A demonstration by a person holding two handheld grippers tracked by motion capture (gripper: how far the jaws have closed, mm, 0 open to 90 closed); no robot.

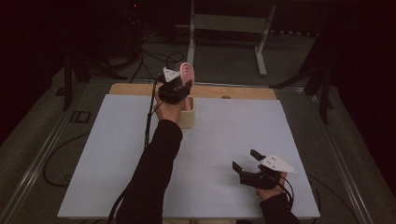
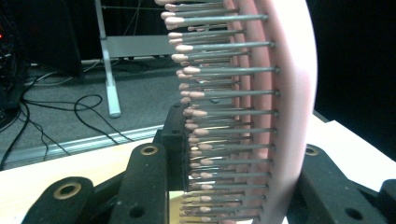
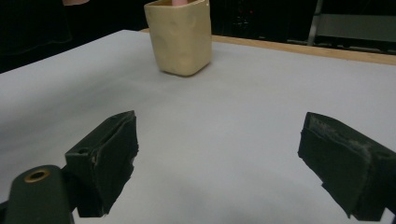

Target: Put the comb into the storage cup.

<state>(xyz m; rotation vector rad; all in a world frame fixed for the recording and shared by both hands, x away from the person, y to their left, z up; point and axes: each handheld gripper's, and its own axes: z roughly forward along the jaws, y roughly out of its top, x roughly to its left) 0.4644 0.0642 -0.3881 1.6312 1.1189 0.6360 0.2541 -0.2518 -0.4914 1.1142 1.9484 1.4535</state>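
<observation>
Dark curtains and trailing floor cables ring your pale worktop (image 1: 224, 154), and at its far edge your left tool (image 1: 180, 85) is clamped on a pink hairbrush (image 1: 187, 71), holding it upright just above a cream cup (image 1: 188, 116).

From the left tool's own camera the hairbrush (image 2: 280, 107) is plain to read: a curved, smooth pink plastic back, rows of thin metal pins, each tipped with a small pink bead. You grip it across the head, one jaw on the pin side and one behind the back. It looks light and stiff, so weight should not trouble you, but the glossy back may slide under the pads and the pins could bend or snag if squeezed. A hold lower down, on the solid neck or handle, would likely be steadier; that part sits below the jaws and you cannot see it well.

The cup (image 3: 180, 37) has soft, slightly dimpled walls and a squarish shape, and it may tip if the brush knocks its rim.

Your right tool (image 1: 246, 164) rests near you on the right, jaws apart, with nothing between them.
</observation>
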